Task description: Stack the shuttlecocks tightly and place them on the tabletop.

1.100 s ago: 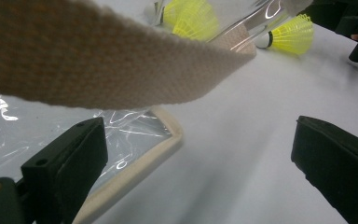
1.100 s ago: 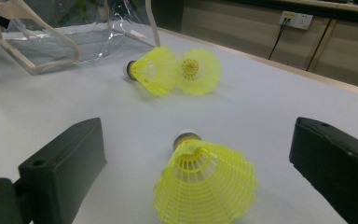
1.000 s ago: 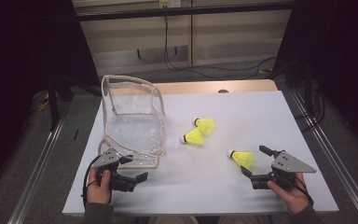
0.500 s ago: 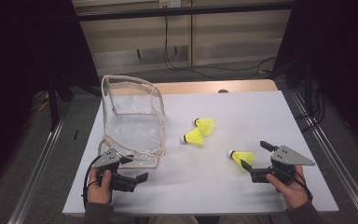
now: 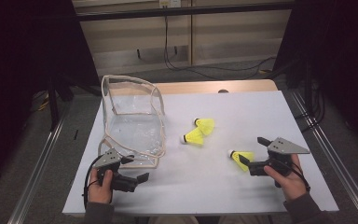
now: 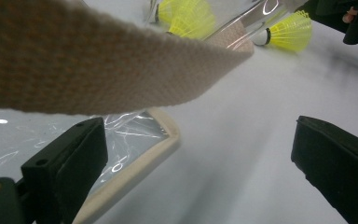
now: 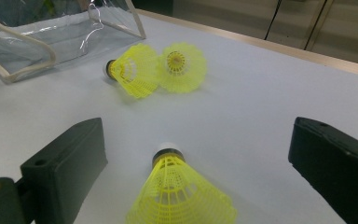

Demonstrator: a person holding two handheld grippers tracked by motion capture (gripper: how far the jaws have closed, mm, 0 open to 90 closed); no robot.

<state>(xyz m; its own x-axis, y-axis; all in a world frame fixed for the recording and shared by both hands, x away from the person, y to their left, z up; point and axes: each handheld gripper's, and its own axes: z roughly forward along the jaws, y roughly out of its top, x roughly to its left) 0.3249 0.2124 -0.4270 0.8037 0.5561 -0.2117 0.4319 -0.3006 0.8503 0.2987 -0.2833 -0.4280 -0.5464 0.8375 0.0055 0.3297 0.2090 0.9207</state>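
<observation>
Between right gripper (image 7: 196,154) jaws, shuttlecock (image 7: 179,193)

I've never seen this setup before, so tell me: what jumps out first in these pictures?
Three bright yellow shuttlecocks on the white table: a touching pair mid-table, and a single shuttlecock lying between the open jaws of the right tool. At the left sits a clear bag with cream trim; the left tool is open beside its near corner.

The right tongs (image 5: 251,158) move left along the tabletop (image 5: 261,112) toward the nearest shuttlecock (image 5: 241,157). Their open jaws now flank its yellow skirt, where a second ago a gap separated them. The right hand (image 5: 286,179) follows the tongs inward.
</observation>
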